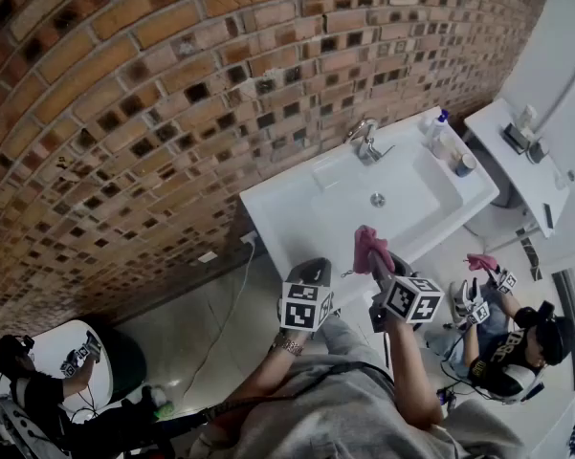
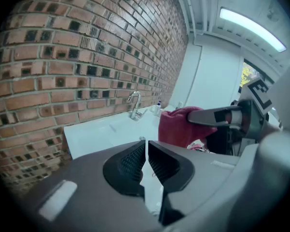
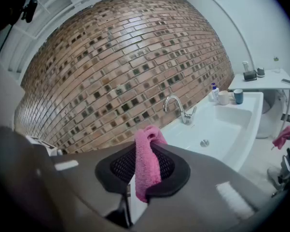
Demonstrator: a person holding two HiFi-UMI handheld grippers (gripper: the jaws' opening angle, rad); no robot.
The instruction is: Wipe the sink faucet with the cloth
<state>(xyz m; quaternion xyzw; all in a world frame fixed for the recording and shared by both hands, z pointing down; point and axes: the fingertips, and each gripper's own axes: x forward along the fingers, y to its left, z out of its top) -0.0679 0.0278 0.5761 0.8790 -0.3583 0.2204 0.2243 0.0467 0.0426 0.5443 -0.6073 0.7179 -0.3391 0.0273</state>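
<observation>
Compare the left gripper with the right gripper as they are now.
The right gripper has jaws shut on the pink cloth; the left gripper has jaws shut on nothing. The right gripper reaches nearer the faucet than the left gripper. Both point toward the sink.

White sink (image 1: 292, 208) with faucet (image 1: 366, 142), bottle (image 1: 439, 123), cup (image 1: 466, 164)

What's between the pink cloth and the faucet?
From pink cloth to faucet, only the bare sink basin and its drain, seen in the head view.
</observation>
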